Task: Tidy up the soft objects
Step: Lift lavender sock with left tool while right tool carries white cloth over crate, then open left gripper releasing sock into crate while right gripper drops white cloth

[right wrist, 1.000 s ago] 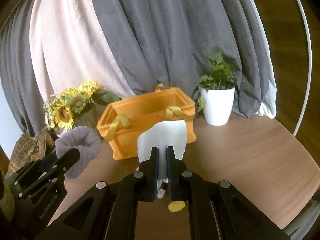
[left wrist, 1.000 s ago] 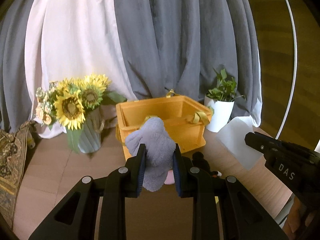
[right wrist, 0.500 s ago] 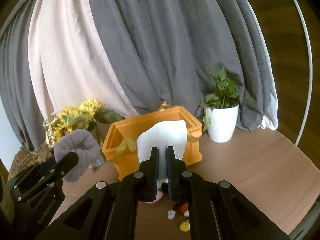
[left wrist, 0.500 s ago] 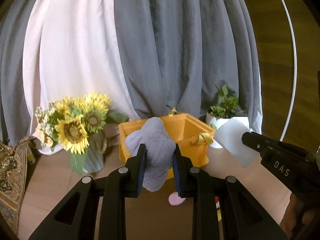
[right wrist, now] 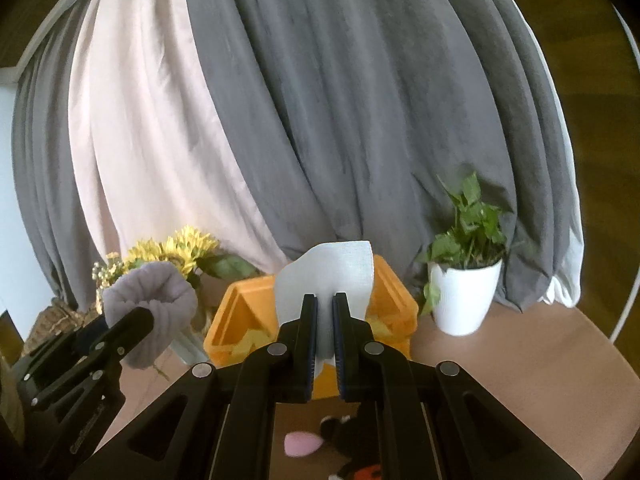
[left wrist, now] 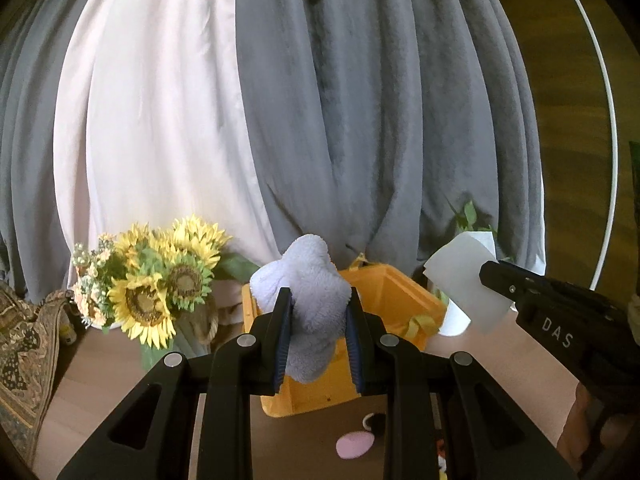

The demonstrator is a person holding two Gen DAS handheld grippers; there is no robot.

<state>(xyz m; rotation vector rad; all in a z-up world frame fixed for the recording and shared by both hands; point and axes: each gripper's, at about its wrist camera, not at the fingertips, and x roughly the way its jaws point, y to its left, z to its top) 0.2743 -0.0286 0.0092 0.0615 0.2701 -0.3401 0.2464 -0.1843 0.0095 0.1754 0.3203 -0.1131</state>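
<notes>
My left gripper (left wrist: pixel 318 298) is shut on a fluffy grey cloth (left wrist: pixel 308 292) that bulges above and hangs below its blue pads. It is held in the air just in front of the orange basket (left wrist: pixel 404 304). My right gripper (right wrist: pixel 325 304) is shut on a thin white cloth (right wrist: pixel 332 270), also raised before the orange basket (right wrist: pixel 394 300). In the left wrist view the right gripper (left wrist: pixel 490 272) enters from the right with the white cloth (left wrist: pixel 464 284). The left gripper (right wrist: pixel 144 316) with the grey cloth (right wrist: pixel 152 308) shows at the left of the right wrist view.
A sunflower vase (left wrist: pixel 160 300) stands left of the basket and a white potted plant (right wrist: pixel 466 292) right of it. Grey and pale curtains hang behind. A pink-and-black plush toy (right wrist: pixel 328 436) lies on the wooden table (right wrist: pixel 520 360) below the grippers. Patterned fabric (left wrist: pixel 20 340) drapes at the far left.
Both grippers have risen with their cloths, so the basket, flowers and plant sit lower in both views. The plush toy on the table has come into sight beneath them.
</notes>
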